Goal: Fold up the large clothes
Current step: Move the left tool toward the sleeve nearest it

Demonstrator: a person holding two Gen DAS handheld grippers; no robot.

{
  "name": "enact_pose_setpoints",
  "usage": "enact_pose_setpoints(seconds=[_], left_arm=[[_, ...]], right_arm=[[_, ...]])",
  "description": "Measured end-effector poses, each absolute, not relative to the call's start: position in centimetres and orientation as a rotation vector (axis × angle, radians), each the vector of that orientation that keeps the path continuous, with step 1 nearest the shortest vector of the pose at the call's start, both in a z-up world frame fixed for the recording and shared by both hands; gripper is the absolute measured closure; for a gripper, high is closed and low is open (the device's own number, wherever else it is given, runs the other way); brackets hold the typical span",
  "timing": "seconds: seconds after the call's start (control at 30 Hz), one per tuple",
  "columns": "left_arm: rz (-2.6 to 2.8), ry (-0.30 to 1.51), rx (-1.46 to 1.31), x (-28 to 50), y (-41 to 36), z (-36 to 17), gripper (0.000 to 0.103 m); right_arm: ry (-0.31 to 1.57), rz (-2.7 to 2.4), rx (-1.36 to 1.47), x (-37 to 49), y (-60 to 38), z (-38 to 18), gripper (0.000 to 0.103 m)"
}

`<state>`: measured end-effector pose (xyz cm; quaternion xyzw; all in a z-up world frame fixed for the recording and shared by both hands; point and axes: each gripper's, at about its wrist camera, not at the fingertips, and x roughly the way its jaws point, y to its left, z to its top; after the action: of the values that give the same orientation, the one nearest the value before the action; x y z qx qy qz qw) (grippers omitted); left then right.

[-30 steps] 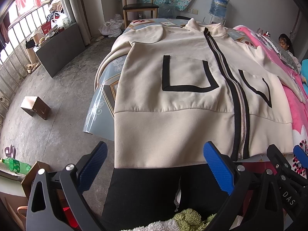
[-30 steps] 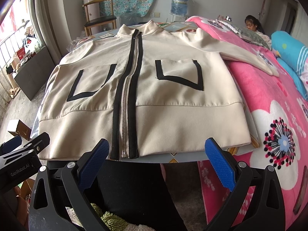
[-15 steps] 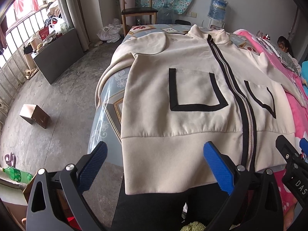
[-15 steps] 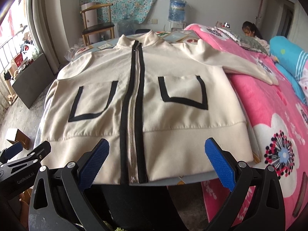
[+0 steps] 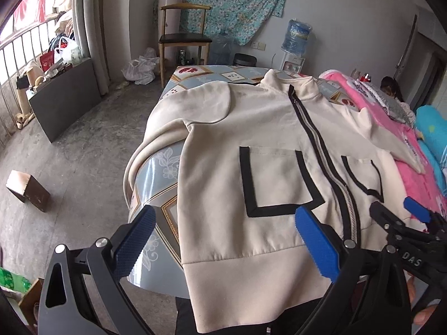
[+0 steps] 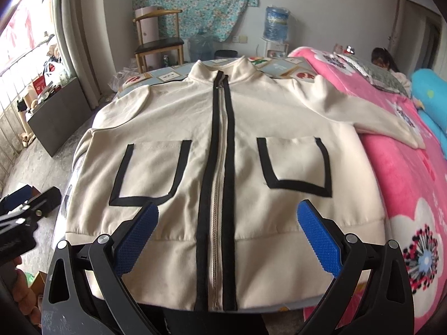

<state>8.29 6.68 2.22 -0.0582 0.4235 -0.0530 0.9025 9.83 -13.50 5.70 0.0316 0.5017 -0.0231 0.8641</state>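
Both grippers advanced over hem, left gripper (image 5: 223, 240) and right gripper (image 6: 227, 237) spread apart, cream jacket (image 6: 223, 153) flat, zipped, black-trimmed pockets

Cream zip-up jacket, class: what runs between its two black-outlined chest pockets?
On the cream zip-up jacket, a closed silver zipper edged with black trim runs between the two black-outlined pockets; the right wrist view shows it best.

A daylit bedroom with grey walls and a bare concrete floor (image 5: 69, 167).

A floral cloth (image 6: 195, 2) hangs on the far wall above a wooden chair (image 5: 183, 39); a water dispenser (image 6: 275, 30) stands to its right. A barred window (image 5: 22, 44) on the left lets in light over a dark cabinet (image 5: 67, 103). A pink bed (image 6: 405, 181) lies on the right, and a small box (image 5: 28, 194) sits on the floor.
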Motion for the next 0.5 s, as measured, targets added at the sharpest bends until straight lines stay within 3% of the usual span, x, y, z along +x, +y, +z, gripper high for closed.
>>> enact_pose_setpoints(seconds=[0.5], left_arm=[[-0.075, 0.771, -0.295, 10.4, 13.1, 2.8, 0.005]], right_arm=[[1.100, 0.172, 0.072, 15.3, -10.8, 2.3, 0.007]])
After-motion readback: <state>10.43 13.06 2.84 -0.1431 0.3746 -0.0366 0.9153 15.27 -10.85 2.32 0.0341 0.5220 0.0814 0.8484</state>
